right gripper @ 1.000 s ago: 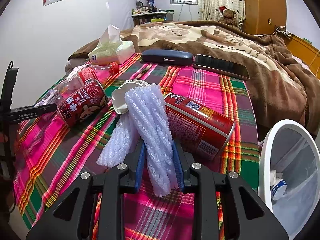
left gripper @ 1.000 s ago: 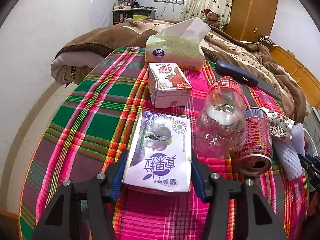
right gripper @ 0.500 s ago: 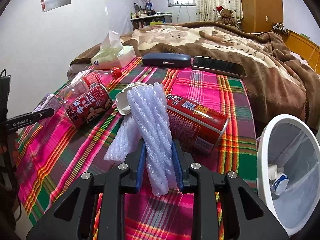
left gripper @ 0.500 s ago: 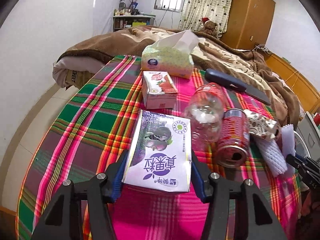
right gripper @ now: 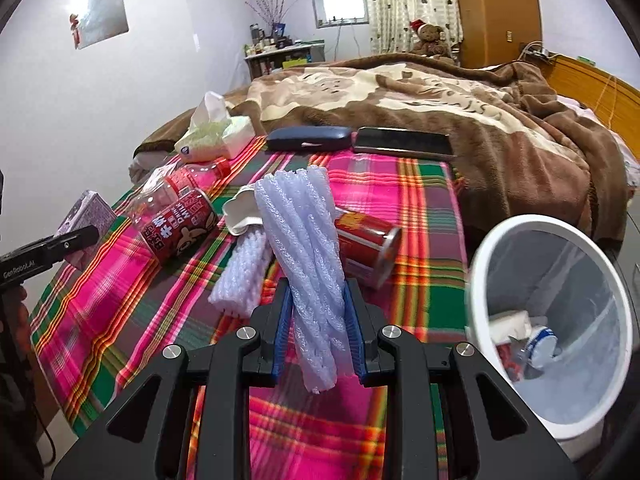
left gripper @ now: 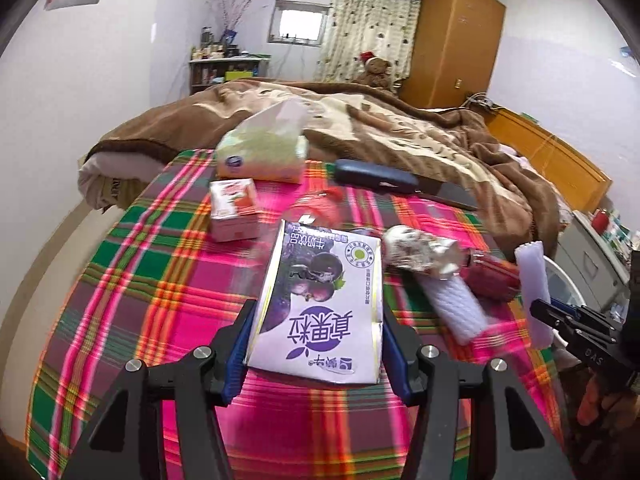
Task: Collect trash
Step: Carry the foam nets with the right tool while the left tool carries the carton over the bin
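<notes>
Left wrist view: left tool (left gripper: 316,344) clamped on the two long sides of a purple-and-white milk carton (left gripper: 320,308), held above the plaid-covered tabletop (left gripper: 132,280). Carton likely light, its card walls liable to buckle under a hard squeeze; side-wall grip near the base suits it. Beyond, a small red-and-white carton (left gripper: 234,210) and a tissue pack (left gripper: 262,158) at far left, a dark case (left gripper: 376,176) farther right. At right, a crumpled paper cup (left gripper: 416,252) on a white foam sleeve (left gripper: 456,306), both blurred. Far right edge: right tool (left gripper: 540,312) seen side-on, a second foam sleeve (left gripper: 532,280) upright in it.

Right wrist view: right tool (right gripper: 316,328) pinched tight on that foam net sleeve (right gripper: 308,248), gripped at its lower third. Sleeve very light, soft, springy; squashes rather than slips. Shown only here: a white bin (right gripper: 552,320) at near right, beside the tabletop, already holding some trash; two red cans (right gripper: 180,226) (right gripper: 366,246) lying down; a clear bottle (right gripper: 172,190); a phone (right gripper: 404,142). Left tool (right gripper: 80,236) visible at left edge, carton between its fingers.
</notes>
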Motion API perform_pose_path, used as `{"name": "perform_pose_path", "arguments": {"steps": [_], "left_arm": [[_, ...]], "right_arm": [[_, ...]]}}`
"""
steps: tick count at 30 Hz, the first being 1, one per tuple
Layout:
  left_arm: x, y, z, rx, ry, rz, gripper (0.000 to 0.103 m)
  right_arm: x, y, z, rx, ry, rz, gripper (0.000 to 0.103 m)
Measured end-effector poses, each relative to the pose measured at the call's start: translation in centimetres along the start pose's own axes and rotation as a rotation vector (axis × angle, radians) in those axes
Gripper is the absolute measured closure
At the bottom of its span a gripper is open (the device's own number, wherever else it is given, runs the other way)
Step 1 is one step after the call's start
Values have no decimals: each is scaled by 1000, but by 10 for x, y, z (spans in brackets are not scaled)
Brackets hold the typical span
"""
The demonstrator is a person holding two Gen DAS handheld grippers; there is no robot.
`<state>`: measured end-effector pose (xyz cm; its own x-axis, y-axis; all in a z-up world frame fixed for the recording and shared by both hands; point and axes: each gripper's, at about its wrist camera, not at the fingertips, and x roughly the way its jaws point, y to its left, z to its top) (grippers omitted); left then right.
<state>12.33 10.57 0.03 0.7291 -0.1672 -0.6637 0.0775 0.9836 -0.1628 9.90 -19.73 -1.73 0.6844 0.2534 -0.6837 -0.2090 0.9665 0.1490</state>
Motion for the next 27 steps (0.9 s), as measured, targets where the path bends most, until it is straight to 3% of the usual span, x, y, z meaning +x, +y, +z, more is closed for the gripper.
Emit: {"name": "perform_pose_path", "arguments": {"steps": [27], "left_arm": [[32,-211,6,266,48,-311,46]], "right_arm": [[-58,-103,-15,185,-82,-200,76]]}}
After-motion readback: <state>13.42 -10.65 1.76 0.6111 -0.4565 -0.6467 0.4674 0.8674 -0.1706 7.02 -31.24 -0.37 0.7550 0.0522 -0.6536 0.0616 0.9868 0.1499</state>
